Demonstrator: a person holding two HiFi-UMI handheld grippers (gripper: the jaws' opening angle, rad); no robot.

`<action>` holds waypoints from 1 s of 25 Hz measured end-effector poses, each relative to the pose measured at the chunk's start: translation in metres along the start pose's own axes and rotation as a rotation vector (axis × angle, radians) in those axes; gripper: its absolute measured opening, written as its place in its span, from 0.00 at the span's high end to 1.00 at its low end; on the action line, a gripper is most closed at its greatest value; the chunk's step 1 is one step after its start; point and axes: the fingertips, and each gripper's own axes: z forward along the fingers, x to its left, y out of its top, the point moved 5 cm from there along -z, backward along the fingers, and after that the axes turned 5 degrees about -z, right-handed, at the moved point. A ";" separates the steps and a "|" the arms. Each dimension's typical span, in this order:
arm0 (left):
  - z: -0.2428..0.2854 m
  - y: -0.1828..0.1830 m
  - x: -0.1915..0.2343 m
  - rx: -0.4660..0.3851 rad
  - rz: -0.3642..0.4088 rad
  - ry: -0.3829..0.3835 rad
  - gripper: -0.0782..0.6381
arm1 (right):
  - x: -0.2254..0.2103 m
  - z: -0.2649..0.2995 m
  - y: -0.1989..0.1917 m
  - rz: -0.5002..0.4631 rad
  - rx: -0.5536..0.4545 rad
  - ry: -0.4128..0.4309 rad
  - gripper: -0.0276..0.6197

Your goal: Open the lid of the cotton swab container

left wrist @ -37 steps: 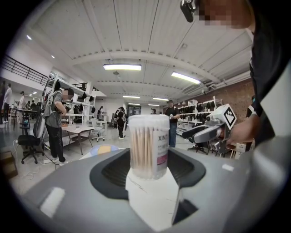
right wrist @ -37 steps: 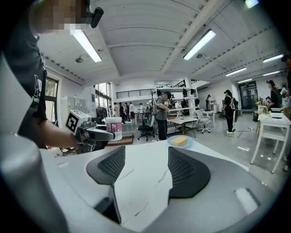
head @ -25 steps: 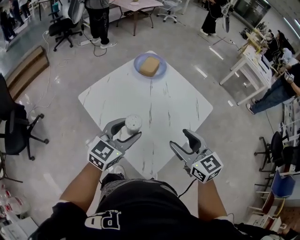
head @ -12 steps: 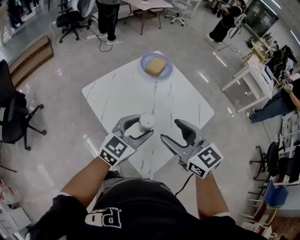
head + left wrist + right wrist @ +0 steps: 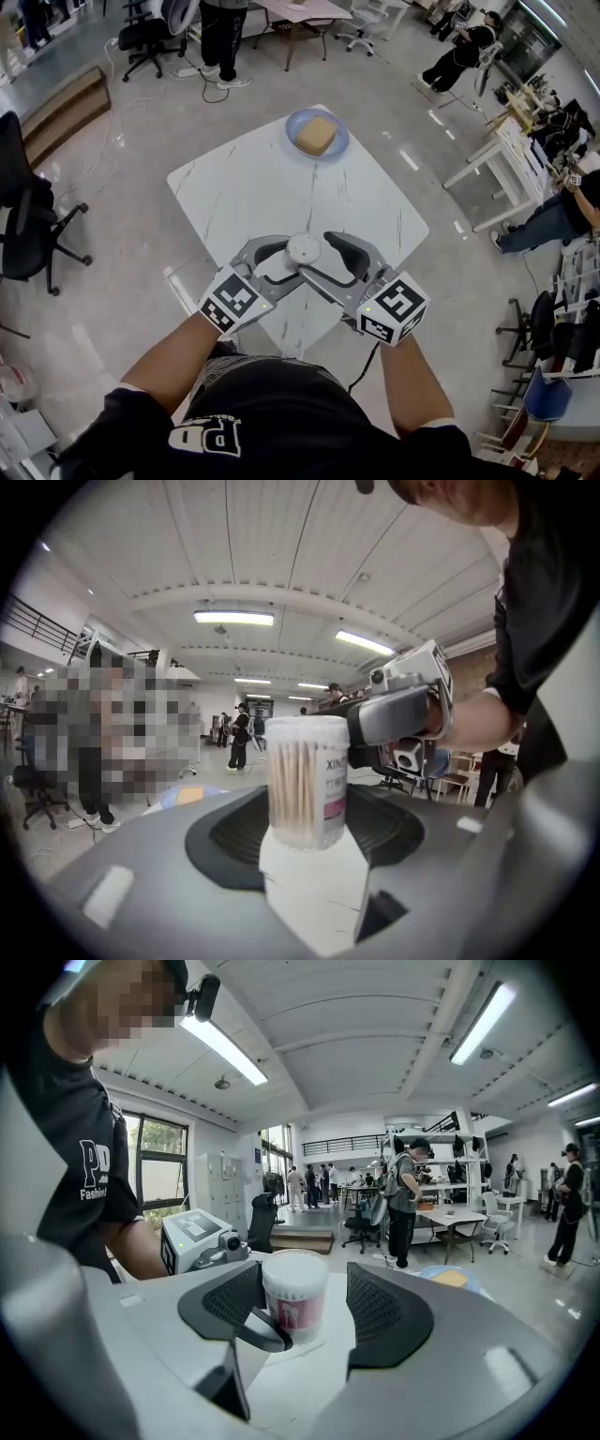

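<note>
The cotton swab container stands upright near the front edge of the surface, its lower body clamped by the left gripper's fingers. The right gripper's fingers flank the lid, parted, with gaps showing. From overhead the lid hides the body.

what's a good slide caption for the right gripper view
Right tongs open, framing the lidded cotton swab container standing on the white table.
</note>
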 end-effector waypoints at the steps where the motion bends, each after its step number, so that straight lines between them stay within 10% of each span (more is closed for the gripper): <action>1: -0.001 0.000 0.000 0.001 0.000 -0.005 0.46 | 0.001 0.002 -0.001 0.001 -0.001 0.007 0.54; 25: 0.001 -0.002 -0.010 0.045 0.064 -0.117 0.47 | 0.005 0.004 -0.007 0.022 0.040 0.116 0.58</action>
